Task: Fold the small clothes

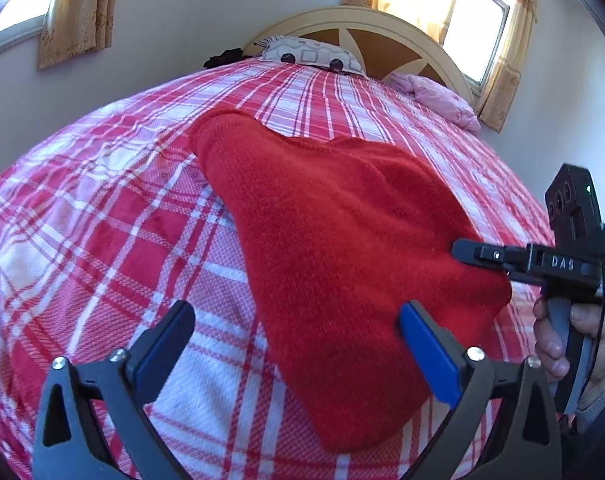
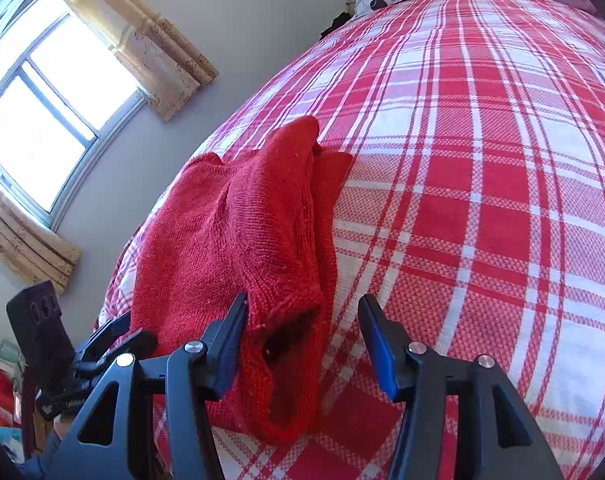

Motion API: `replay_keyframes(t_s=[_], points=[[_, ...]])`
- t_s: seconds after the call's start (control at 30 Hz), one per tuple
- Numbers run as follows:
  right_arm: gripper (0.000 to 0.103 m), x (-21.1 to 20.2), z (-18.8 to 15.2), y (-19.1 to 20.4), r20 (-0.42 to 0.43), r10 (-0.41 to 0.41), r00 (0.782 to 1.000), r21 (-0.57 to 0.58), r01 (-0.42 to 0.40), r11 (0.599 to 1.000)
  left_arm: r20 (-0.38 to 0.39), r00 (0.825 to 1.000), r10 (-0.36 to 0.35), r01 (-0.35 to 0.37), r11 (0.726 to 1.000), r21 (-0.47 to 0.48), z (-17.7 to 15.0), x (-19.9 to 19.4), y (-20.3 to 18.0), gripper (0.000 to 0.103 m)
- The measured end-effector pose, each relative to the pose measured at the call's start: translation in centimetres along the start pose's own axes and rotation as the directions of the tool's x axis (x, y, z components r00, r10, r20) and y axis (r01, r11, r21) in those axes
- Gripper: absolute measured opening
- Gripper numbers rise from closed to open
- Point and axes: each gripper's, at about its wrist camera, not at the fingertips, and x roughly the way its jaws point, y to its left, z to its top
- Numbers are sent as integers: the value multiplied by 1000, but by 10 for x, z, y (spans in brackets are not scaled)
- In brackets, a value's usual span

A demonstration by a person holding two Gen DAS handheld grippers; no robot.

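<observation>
A small red knitted garment [image 1: 334, 232] lies partly folded on the red-and-white plaid bedspread [image 1: 102, 208]. My left gripper [image 1: 298, 328] is open over its near end, its right finger above the cloth and its left finger over the bedspread. My right gripper [image 1: 468, 250] comes in from the right at the garment's right edge. In the right wrist view the garment [image 2: 238, 240] lies ahead, its open sleeve cuff [image 2: 286, 320] between the fingers of my open right gripper [image 2: 302, 314]. The left gripper [image 2: 114, 328] shows at lower left, by the garment's far edge.
At the head of the bed lie a patterned pillow [image 1: 310, 54], a pink pillow [image 1: 438, 98] and a dark item [image 1: 224, 57], under a curved headboard [image 1: 382, 40]. Curtained windows [image 1: 482, 20] flank it. The bed's left edge [image 2: 150, 224] runs near the wall.
</observation>
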Motion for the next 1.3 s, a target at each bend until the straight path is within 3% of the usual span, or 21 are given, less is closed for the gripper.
replay_keyframes(t_s=[0.13,0.27,0.37,0.43,0.57,0.73,0.97,1.3], points=[[60,-7,-6,2,29,-42,999,7,42,999,-20,999,29,-28,999,35,-7,-8,-3,103],[61,-36,-19,15,81,-141,987,-10,142,990,23,999,31,-32,997,65,-11,-33,-7,103],[61,-65,-30,37,151,-224,963,-58,235,970,66,997,40,-45,996,79,-6,-49,-13,103],[67,-84,-38,53,204,-261,944,-94,284,954,91,995,46,-53,995,81,-1,-58,-17,103],[70,-114,-55,88,300,-312,901,-180,375,909,149,989,14,-27,996,85,7,-79,-24,103],[70,-133,-66,117,369,-323,871,-245,426,871,215,977,1,-25,993,113,12,-105,-37,103],[71,-164,-75,137,456,-318,831,-248,462,852,266,964,-3,-40,987,156,17,-124,-49,103],[72,-172,-85,144,462,-312,830,-259,463,848,273,962,-1,-45,986,163,15,-130,-53,103]])
